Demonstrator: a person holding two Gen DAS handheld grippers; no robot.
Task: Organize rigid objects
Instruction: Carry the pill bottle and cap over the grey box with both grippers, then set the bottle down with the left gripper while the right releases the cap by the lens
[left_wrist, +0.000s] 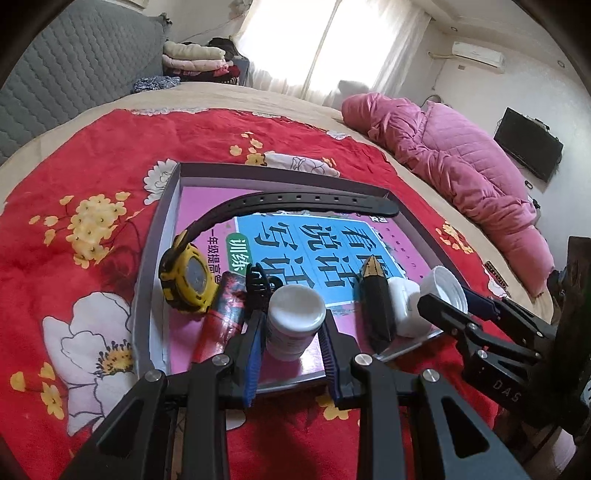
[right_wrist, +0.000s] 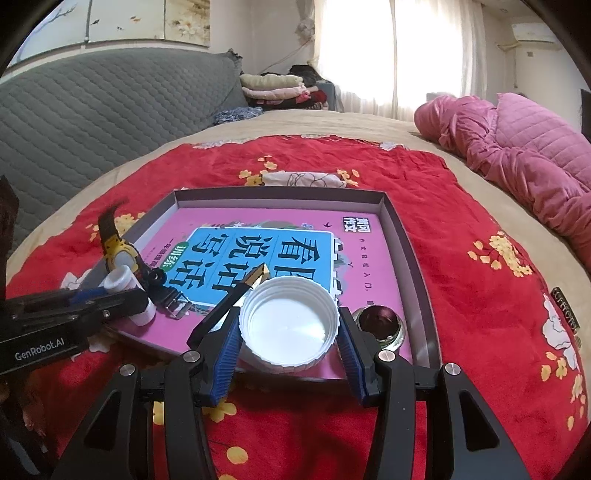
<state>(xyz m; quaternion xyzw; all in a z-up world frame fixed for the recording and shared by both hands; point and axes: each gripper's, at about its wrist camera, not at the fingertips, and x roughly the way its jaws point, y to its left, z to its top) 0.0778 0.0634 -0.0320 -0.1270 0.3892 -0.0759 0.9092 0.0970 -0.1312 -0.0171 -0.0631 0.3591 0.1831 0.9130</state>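
A shallow grey box (left_wrist: 155, 236) (right_wrist: 399, 221) lies on the red flowered cloth with a pink and blue book (left_wrist: 332, 229) (right_wrist: 258, 247) inside it. My left gripper (left_wrist: 293, 328) is shut on a small white bottle (left_wrist: 293, 317), held over the box's near edge; the bottle shows in the right wrist view (right_wrist: 125, 288). My right gripper (right_wrist: 290, 328) is shut on a wide white ribbed cap (right_wrist: 290, 321) (left_wrist: 445, 288), open side up. A yellow watch with a black strap (left_wrist: 188, 280) (right_wrist: 118, 254), a black and gold pen (left_wrist: 376, 295) (right_wrist: 236, 295) and a red tube (left_wrist: 221, 314) lie in the box.
A white jar (left_wrist: 404, 306) sits at the box's near right edge. A round metal lid (right_wrist: 380, 325) lies in the box by my right fingers. A pink quilted blanket (left_wrist: 461, 162) (right_wrist: 524, 147) lies at the right. A grey padded headboard (right_wrist: 92, 110) is on the left, folded clothes (right_wrist: 273, 88) behind.
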